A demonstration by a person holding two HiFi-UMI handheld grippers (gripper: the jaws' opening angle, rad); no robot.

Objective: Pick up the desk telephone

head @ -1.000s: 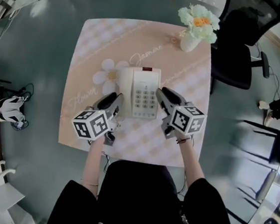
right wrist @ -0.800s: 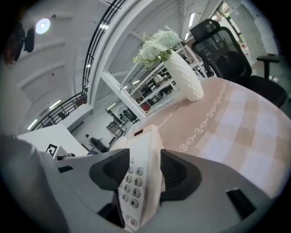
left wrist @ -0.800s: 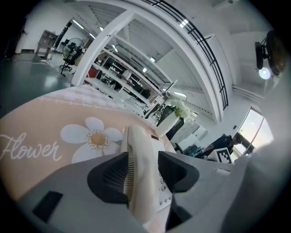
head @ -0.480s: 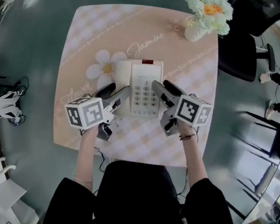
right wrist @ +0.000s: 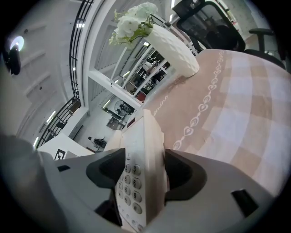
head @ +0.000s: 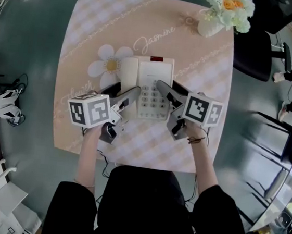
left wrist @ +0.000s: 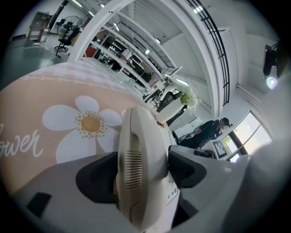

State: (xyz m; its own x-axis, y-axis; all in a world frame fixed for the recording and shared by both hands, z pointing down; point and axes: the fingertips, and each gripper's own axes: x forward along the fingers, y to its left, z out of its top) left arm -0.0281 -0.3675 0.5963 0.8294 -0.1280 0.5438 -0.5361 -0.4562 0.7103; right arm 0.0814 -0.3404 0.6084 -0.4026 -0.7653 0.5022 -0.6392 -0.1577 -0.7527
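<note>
Your left gripper [head: 121, 91] is straddling the desk telephone's [head: 151, 79] handset side and your right gripper [head: 170, 88] its keypad side, both jaws just opening wide, clamping nothing.

my left tool [head: 123, 92] and right tool [head: 168, 88], whose jaws have just been opening with the telephone [head: 151, 80] between them, cover its near corners in the head view. each tool's own view cuts its near end off at the bottom. the flowers [head: 227, 7] run off the top edge.
</note>
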